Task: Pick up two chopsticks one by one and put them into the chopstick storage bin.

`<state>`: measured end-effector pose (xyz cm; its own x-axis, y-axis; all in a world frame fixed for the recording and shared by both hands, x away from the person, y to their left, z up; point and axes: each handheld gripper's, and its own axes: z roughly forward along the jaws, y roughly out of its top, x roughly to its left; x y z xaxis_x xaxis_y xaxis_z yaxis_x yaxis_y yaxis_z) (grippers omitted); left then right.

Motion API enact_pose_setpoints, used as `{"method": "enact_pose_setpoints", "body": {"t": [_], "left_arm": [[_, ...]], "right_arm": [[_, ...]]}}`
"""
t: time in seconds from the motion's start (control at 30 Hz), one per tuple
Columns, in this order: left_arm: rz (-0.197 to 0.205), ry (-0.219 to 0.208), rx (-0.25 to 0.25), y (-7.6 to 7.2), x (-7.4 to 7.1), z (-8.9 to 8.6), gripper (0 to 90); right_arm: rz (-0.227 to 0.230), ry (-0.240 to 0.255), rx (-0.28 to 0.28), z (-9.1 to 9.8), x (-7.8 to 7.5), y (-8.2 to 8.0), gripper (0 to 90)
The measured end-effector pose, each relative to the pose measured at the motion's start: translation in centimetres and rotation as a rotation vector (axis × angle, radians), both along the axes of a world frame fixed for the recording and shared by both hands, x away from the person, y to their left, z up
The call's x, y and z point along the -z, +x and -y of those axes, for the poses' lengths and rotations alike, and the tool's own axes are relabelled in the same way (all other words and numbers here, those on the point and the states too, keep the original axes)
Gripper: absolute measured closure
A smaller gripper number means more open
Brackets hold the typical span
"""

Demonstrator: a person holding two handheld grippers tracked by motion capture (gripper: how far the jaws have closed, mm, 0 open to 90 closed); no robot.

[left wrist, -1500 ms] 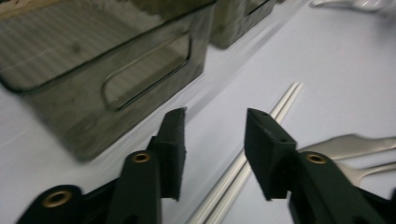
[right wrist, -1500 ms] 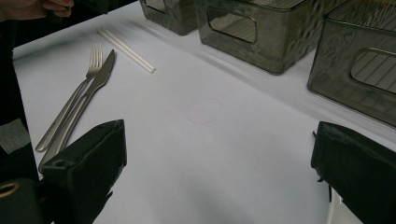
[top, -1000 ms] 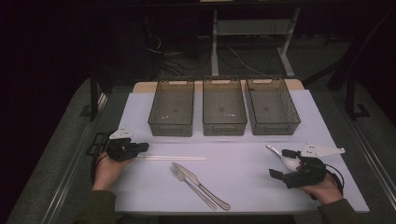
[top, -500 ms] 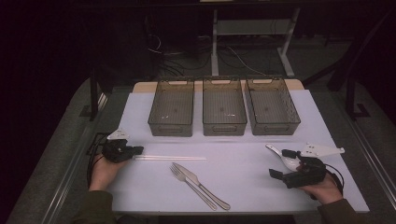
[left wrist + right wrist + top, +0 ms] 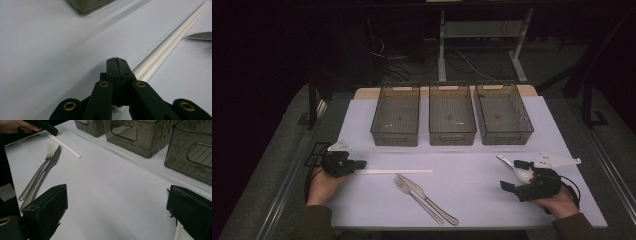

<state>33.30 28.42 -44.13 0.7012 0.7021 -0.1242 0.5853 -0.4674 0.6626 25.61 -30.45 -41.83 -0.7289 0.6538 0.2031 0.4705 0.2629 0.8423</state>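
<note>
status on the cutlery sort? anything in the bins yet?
Nothing done: all three bins look empty. In hand: the left claw is shut on the near end of the white chopsticks, which lie flat on the table. The right claw is open beside the white spoon, holding nothing. Left: the chopsticks, fork, knife and spoon all remain on the table.

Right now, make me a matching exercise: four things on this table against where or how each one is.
Things:
1. chopsticks
2. fork
3. white spoon
4. right gripper

Places or states:
A. lies on the table beside the knife
B. jaws wide apart
C. one end at the shut left gripper
D. lies by the right gripper

Pairs: 1-C, 2-A, 3-D, 4-B
</note>
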Motion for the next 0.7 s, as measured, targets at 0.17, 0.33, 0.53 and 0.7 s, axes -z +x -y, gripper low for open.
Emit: {"method": "enact_pose_setpoints", "body": {"t": [0.17, 0.33, 0.53, 0.7], "left_arm": [[-0.004, 0.002, 0.001, -0.5, -0.1, -0.1, 89.0], [-0.008, -0.006, -0.014, -0.9, 0.0, -0.5, 89.0], [-0.012, -0.011, -0.020, -1.2, -0.1, -0.8, 88.9], [0.023, -0.033, -0.016, -1.2, -0.4, -0.7, 85.5]], "right_arm": [[0.001, 0.001, 0.002, 0.0, 0.0, 0.0, 3.4], [-0.001, 0.000, 0.002, 0.0, 0.0, 0.0, 3.4], [-0.001, 0.000, 0.003, 0.0, 0.0, 0.0, 3.4], [-0.001, 0.000, 0.003, 0.0, 0.0, 0.0, 3.4]]}}
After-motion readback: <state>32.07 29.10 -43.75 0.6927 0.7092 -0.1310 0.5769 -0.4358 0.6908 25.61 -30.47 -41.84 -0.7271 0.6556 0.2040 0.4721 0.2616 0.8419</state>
